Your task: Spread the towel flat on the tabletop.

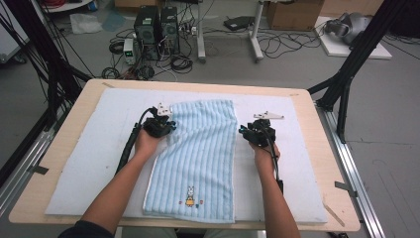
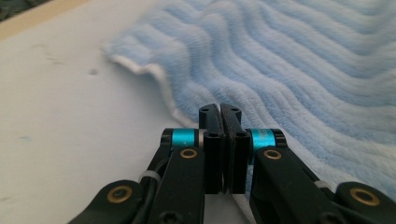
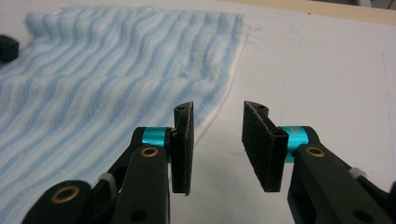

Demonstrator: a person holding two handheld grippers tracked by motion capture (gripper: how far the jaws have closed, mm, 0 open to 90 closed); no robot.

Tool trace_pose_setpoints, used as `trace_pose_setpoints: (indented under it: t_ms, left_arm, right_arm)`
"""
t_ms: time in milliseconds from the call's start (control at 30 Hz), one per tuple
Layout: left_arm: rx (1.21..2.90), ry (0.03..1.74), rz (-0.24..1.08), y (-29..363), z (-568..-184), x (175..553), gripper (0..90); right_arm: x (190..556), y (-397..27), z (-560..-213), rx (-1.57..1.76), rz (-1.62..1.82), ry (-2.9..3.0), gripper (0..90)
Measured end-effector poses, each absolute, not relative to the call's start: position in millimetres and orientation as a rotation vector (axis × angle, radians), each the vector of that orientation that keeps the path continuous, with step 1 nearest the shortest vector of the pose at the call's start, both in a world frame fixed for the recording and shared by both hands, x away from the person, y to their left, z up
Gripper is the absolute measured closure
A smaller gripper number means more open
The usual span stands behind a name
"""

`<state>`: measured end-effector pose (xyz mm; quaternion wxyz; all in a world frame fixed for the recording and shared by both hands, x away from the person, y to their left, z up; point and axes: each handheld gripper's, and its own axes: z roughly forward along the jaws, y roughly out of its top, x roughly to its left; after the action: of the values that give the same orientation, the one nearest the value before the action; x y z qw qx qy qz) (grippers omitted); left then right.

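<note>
Clearly soft: towel (image 1: 198,158), limp, light, best pinched at its hems.
Left claw (image 2: 219,112): together at towel's left hem; cloth between not discernible.
Right claw (image 3: 217,126): apart, beside towel's right hem.

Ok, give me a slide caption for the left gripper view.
Left claw shut at the white-trimmed edge of the blue striped towel on the white mat.

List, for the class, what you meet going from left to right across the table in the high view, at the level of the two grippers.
Bare white mat → left gripper → blue striped towel → right gripper → wooden table edge.
</note>
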<state>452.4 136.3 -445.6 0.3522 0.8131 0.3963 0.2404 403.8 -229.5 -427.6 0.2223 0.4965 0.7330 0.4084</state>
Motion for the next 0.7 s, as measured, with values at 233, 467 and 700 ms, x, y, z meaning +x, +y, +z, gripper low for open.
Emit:
trace_pose_setpoints:
  t_ms: [233,467,700]
  left_arm:
    - [1.934,1.212,0.591,165,-447,462,56.6]
    - [1.858,1.149,0.482,183,-443,438,47.7]
    - [1.878,1.088,0.34,185,-447,408,47.4]
  right_arm:
    - [390,-221,-428,1.33,1.133,2.095,63.5]
    - [383,-205,-436,1.251,1.117,2.211,61.2]
    - [384,-190,-445,1.219,1.073,2.302,59.6]
